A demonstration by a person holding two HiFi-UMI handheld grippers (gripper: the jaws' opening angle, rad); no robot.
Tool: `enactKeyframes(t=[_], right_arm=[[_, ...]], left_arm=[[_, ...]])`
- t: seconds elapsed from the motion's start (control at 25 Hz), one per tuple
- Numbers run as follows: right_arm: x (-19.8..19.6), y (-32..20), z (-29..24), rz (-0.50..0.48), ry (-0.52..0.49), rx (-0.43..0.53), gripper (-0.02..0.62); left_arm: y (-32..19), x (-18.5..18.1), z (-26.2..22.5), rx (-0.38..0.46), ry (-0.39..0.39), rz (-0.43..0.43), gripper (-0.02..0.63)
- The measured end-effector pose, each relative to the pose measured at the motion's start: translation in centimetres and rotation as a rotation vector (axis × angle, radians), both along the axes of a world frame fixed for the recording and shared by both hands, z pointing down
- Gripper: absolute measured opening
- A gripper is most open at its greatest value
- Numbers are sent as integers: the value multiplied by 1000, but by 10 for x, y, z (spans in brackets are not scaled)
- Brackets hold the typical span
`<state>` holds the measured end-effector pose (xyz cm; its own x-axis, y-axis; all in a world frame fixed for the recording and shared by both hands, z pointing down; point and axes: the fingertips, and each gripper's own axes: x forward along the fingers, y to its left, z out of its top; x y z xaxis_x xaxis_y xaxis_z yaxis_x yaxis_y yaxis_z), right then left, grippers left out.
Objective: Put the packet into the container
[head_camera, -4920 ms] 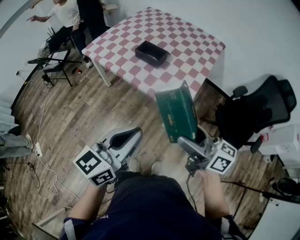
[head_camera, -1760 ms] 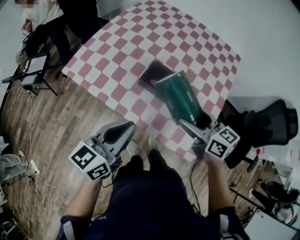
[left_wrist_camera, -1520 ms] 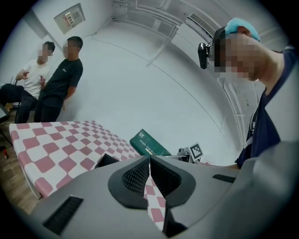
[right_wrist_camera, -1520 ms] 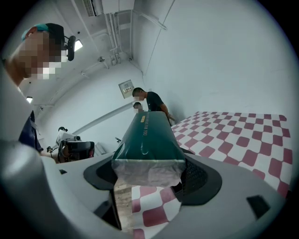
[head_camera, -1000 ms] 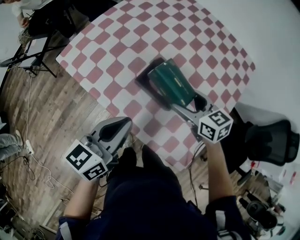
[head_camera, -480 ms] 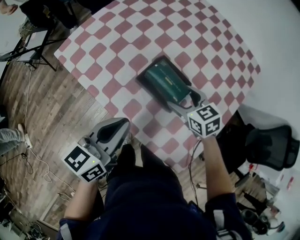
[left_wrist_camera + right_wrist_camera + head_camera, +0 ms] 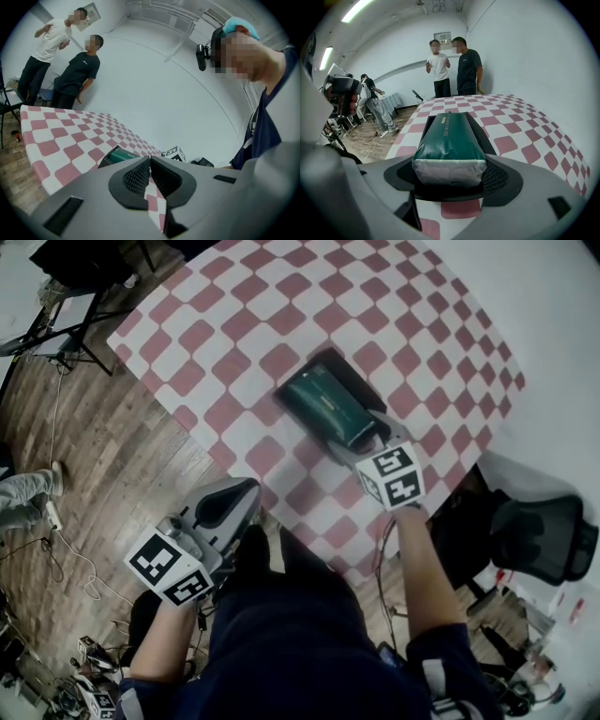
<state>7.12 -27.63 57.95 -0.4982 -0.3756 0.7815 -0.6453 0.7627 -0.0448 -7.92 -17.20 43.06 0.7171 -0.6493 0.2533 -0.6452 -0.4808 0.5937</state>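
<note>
A green packet (image 7: 323,407) lies flat inside the black container (image 7: 344,373) on the red-and-white checkered table (image 7: 234,324). My right gripper (image 7: 363,440) is shut on the packet's near white-sealed end (image 7: 447,169), with the container's rim (image 7: 480,133) showing on either side. My left gripper (image 7: 249,489) is shut and holds nothing; it hovers off the table's near edge, close to my body. In the left gripper view its closed fingertips (image 7: 150,174) point toward the container (image 7: 107,160) and the packet (image 7: 121,153).
A black office chair (image 7: 539,535) stands to the right of the table. Two people (image 7: 452,65) stand beyond the table's far end, and another person (image 7: 377,105) is at the left by cables on the wooden floor (image 7: 103,456).
My right gripper carried the packet from above the floor over the table and lowered it flat into the container. The left gripper kept its place, shut.
</note>
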Motion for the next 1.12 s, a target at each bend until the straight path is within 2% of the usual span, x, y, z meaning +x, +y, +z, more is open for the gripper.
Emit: enactKeyframes(t=[0.52,0.84,1.12], right_arm=[[-7,-2,9,-39,88,-17,396],[-9,0,6,-79,47,-31,405],[-3,3,-1,-62,50,-21,407]], left_arm=[[3,-2,2,-6,2,-1,32],[4,0,1,1,-1,8,32],[5,2,-3,6,-7,13,33]])
